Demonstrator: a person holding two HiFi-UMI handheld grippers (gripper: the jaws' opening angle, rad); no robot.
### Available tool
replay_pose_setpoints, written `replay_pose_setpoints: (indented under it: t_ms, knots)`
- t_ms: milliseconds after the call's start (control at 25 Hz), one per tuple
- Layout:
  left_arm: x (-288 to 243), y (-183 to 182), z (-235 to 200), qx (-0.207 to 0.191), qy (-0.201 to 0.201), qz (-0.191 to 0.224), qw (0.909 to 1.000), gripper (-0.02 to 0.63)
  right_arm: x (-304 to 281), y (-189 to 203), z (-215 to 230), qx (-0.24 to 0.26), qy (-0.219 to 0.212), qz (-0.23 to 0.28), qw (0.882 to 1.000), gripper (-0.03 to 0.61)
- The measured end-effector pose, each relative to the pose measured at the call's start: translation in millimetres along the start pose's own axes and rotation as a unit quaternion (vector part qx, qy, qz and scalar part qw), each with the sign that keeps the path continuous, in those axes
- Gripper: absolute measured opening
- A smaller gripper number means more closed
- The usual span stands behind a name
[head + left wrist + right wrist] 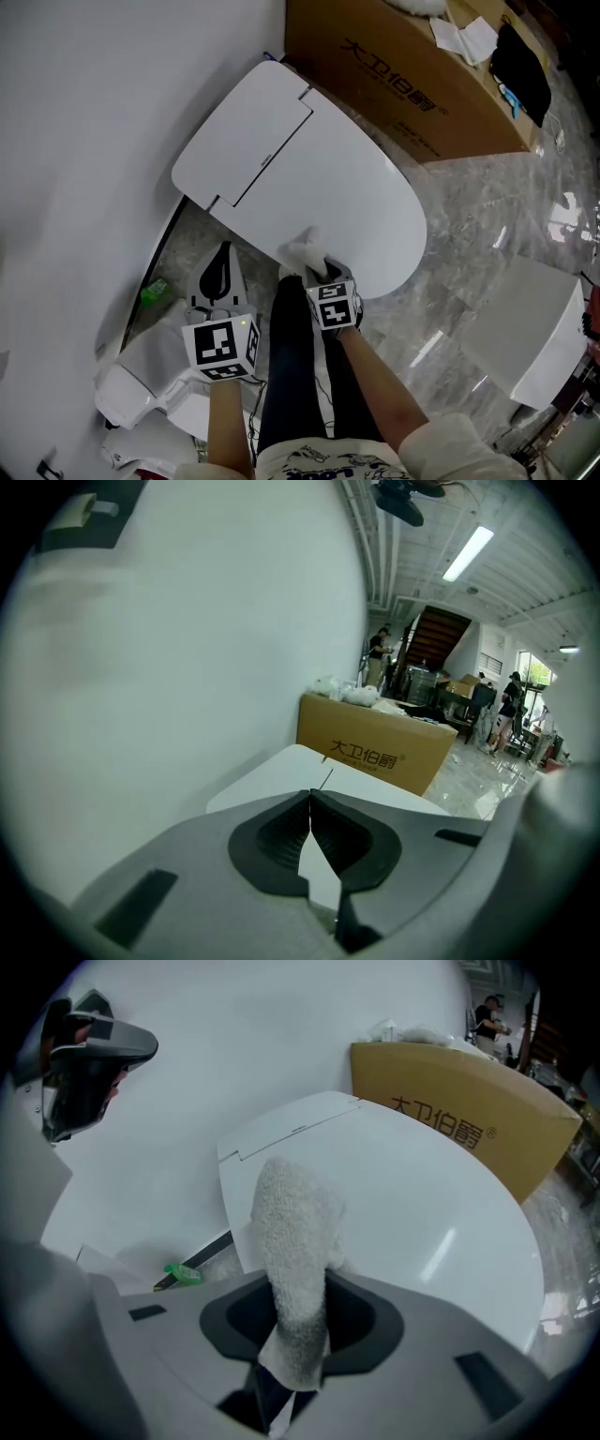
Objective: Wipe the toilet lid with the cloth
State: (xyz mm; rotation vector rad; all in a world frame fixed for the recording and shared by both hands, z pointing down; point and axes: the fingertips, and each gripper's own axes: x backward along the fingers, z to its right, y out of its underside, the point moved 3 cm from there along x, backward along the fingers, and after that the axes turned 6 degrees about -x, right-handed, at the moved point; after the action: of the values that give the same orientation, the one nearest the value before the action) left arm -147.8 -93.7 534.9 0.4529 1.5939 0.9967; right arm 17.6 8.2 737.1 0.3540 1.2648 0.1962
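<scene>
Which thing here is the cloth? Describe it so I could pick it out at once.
Find the big white toilet lid beside the brown cardboard box. At the lid's near edge, the right gripper pinches the cloth between its jaws. It is the only fuzzy, off-white thing there, set against the lid's smooth gloss.

The toilet lid [328,187] is smooth, glossy white, hard plastic by the look of it, and a bright streak of reflected light lies across it. The cloth [292,1232] is white terry – nubbly, matt, with coarse loops. The left gripper [310,799] has a matt grey plastic shell; its dark pads [281,841] are finely ribbed and dull. The cardboard box [403,75] is plain brown paperboard, unglazed, with dark print. The floor [487,216] is polished grey veined tile – mirror-bright under the lamps. The wall [94,112] is flat matt white.
</scene>
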Motion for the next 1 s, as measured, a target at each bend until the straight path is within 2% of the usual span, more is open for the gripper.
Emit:
replay_pose_setpoints:
  t_ms: [520,1000]
  knots:
    - [-3.9,-8.9,43.0,-0.03,0.032,0.002,0.999,0.009,43.9,61.7,92.1,-0.088,0.068,0.003,0.994,0.114]
    - [-10.7,-18.6,72.0,-0.048,0.052,0.002,0.9975,0.009,75.2,97.5,167.1,-0.177,0.124,0.015,0.976,0.117]
